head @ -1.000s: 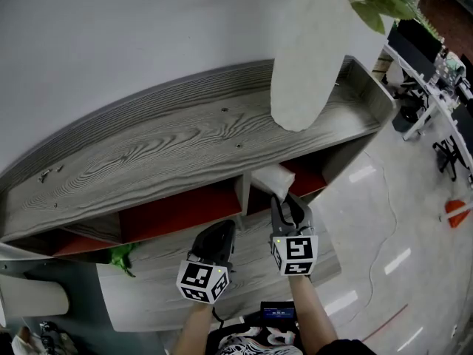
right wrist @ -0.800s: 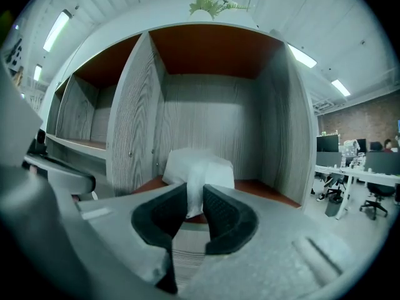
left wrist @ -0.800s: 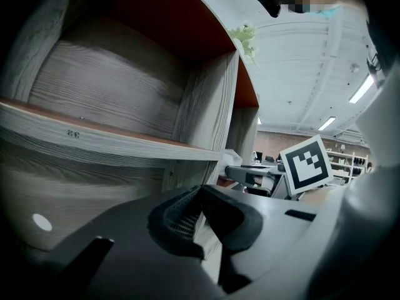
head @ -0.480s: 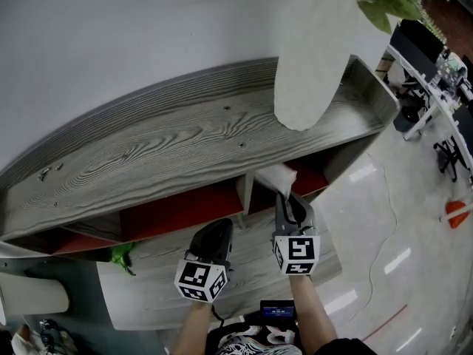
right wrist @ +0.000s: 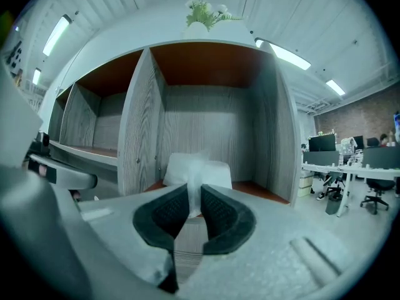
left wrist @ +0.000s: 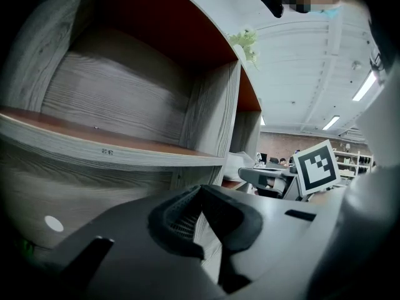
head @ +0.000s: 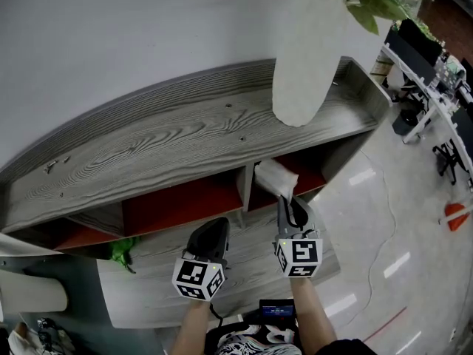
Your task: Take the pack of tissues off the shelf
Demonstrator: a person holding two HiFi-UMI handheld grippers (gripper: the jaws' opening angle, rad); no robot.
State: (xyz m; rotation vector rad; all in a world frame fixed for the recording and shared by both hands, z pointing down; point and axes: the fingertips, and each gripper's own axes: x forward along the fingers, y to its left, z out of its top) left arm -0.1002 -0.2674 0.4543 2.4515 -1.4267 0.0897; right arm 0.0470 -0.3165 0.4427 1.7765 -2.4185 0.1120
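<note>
The pack of tissues, white in a clear wrapper, lies in the red-backed right compartment of the grey wood shelf, beside the divider. In the right gripper view the pack sits straight ahead on the compartment floor. My right gripper reaches its near end; its jaws have just been closing and now pinch the wrapper's upright fold, my right gripper shut on it. My left gripper hovers to the left, before the neighbouring compartment, jaws together and empty. In the left gripper view, my left gripper faces a bare compartment.
A tall white vase with green leaves stands on the shelf's top, above the pack's compartment. A green thing lies at the lower ledge's left. Desks and chairs fill the floor at the right.
The right gripper's jaws have narrowed onto the near end of the pack. Both hands have stayed nearly where they were.
</note>
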